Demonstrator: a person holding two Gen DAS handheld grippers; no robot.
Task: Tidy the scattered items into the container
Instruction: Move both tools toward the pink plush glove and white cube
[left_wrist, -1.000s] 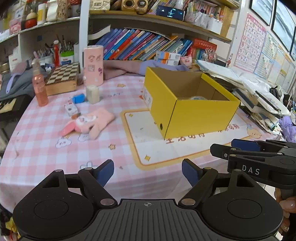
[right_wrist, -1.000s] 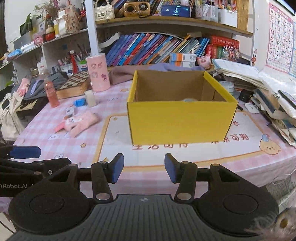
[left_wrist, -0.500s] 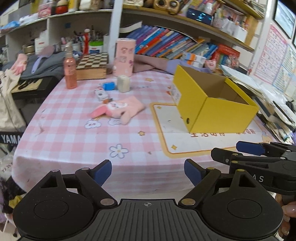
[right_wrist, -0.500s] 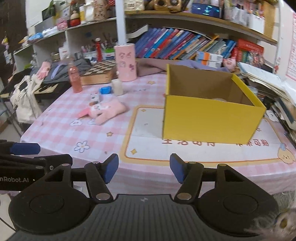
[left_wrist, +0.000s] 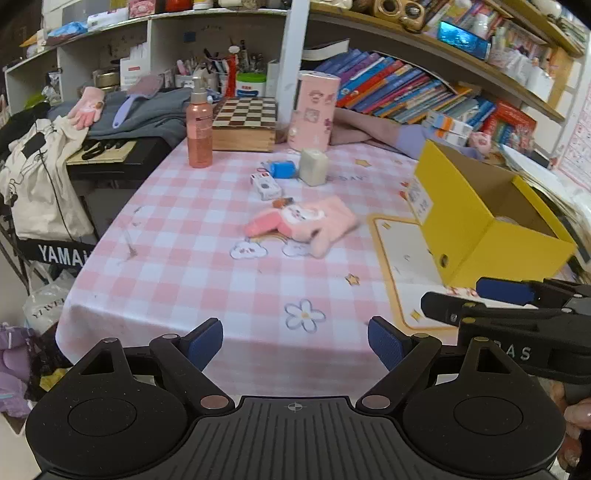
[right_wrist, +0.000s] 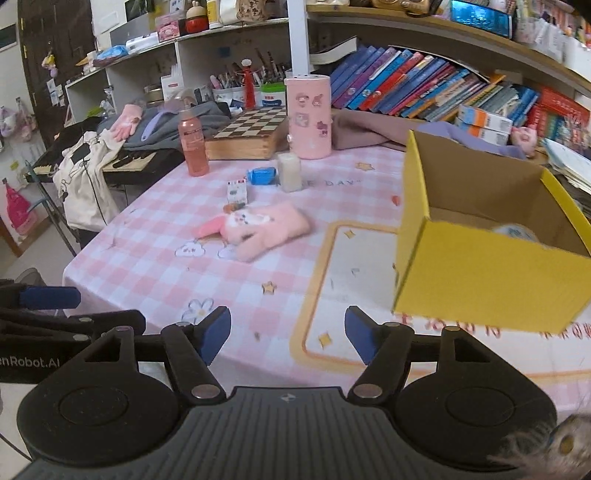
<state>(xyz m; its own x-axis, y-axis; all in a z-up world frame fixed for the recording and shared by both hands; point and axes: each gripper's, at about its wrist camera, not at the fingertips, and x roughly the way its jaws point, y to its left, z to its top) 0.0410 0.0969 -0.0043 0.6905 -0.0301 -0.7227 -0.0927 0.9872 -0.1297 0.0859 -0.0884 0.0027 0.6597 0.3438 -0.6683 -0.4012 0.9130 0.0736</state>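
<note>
A yellow cardboard box (left_wrist: 476, 218) (right_wrist: 491, 288) stands open on the right of the pink checked table, with one pale item inside (right_wrist: 515, 232). A pink plush glove (left_wrist: 306, 223) (right_wrist: 258, 227) lies mid-table. Behind it are a small white carton (left_wrist: 266, 184) (right_wrist: 236, 192), a blue item (left_wrist: 282, 170) (right_wrist: 262, 175) and a cream block (left_wrist: 313, 167) (right_wrist: 290, 171). My left gripper (left_wrist: 295, 343) is open and empty at the table's near edge. My right gripper (right_wrist: 288, 334) is open and empty beside it, also seen in the left wrist view (left_wrist: 480, 299).
A pink cylinder (left_wrist: 314, 110), a chessboard box (left_wrist: 245, 123) and an orange spray bottle (left_wrist: 198, 125) stand at the back. Books fill the shelf (right_wrist: 424, 88) behind. A keyboard with clothes and a bag (left_wrist: 40, 177) sits left of the table.
Both grippers have swung left and back from the box; the glove and small items now sit nearer the middle of both views. Both stay open and empty.
</note>
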